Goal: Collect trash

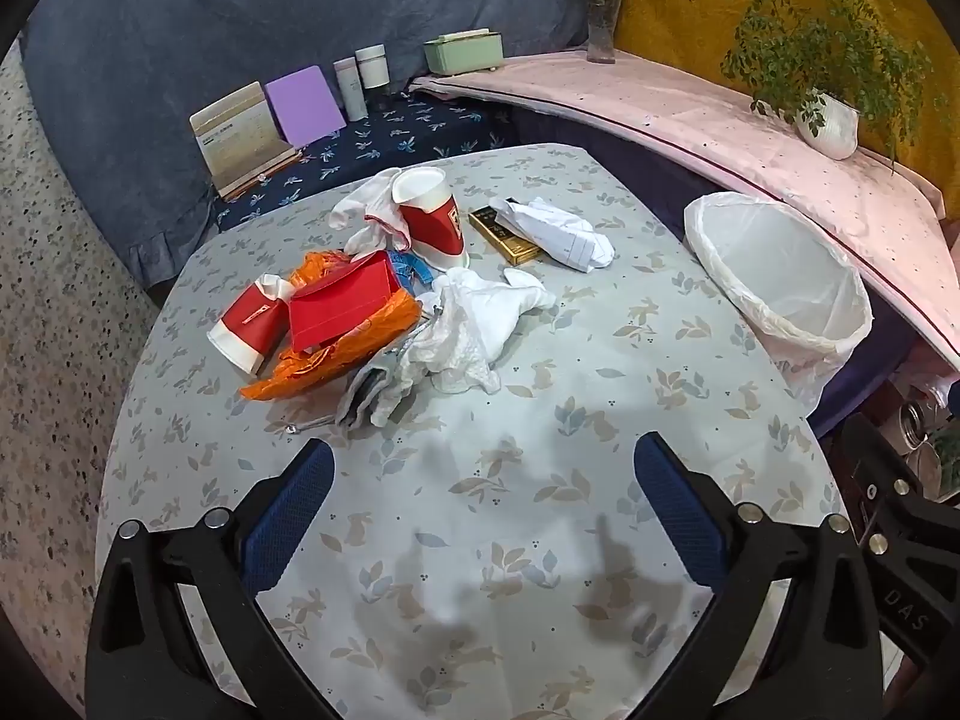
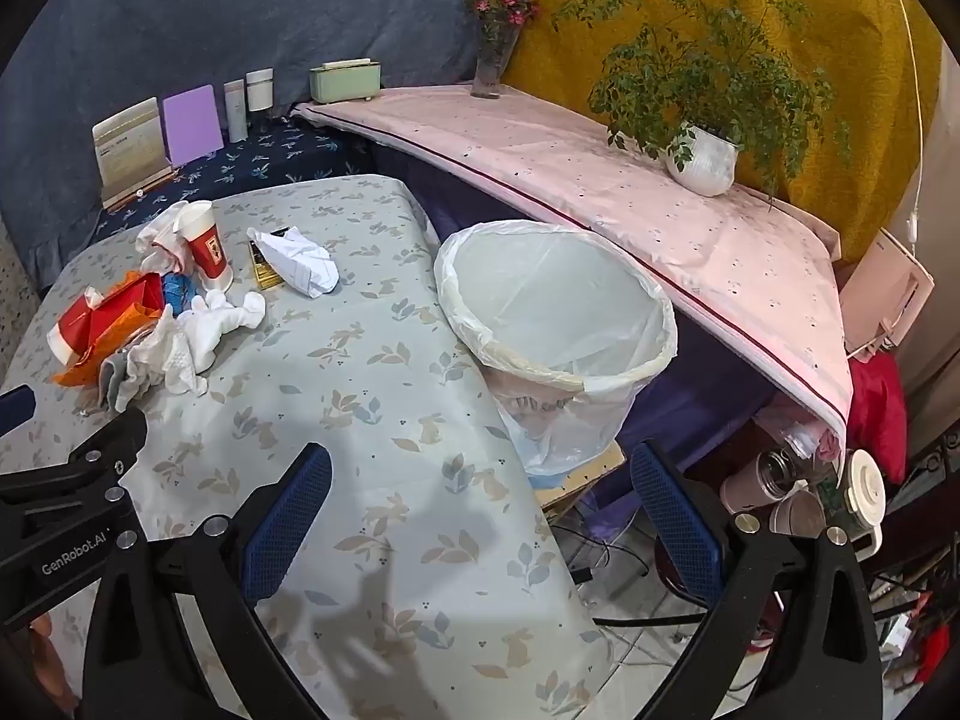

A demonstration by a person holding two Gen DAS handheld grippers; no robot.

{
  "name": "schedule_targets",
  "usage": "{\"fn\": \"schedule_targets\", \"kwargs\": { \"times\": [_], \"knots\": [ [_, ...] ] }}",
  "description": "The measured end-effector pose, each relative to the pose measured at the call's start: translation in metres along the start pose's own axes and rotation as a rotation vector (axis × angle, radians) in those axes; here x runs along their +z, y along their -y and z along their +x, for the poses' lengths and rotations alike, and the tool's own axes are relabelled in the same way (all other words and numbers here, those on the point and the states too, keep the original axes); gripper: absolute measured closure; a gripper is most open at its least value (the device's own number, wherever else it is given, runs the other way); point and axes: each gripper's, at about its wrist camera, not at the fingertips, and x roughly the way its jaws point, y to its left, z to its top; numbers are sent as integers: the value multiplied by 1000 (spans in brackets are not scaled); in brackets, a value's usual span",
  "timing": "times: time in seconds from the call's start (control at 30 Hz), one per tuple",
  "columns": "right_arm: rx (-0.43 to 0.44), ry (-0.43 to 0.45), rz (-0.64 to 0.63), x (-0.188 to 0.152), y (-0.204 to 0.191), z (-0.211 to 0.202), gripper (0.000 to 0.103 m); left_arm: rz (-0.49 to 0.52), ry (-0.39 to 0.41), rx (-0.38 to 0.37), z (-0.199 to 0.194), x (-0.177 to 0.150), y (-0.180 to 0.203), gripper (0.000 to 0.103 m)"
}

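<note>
Left wrist view: table carries the trash pile; lined bin sits at its right edge, empty. Left gripper and right gripper both released, holding nothing. Step: approach. Next: reach for nearest crumpled tissue.

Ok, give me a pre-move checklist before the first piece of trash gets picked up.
1. Left gripper open, nothing between its blue pads: ok.
2. Right gripper open and empty: ok.
3. White-lined round trash bin mouth unobstructed: ok.
4. Bin beside the table edge, leaning: stability cannot tell.
5. Crumpled white tissue wad nearest and uncovered: ok.
6. Upright red-and-white paper cup empty of liquid: cannot tell.
</note>
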Motion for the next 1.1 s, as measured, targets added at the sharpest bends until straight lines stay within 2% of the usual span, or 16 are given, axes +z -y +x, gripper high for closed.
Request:
{"fn": "schedule_targets", "kwargs": {
  "times": [0.27, 1.1],
  "knots": [
    [-6, 5, 4, 0, 4, -6, 7, -3, -9, 2, -1, 6, 6, 8],
    [-19, 23, -5, 3, -1, -10, 7, -8, 9, -21, -11, -5, -2, 8]
  ]
}}
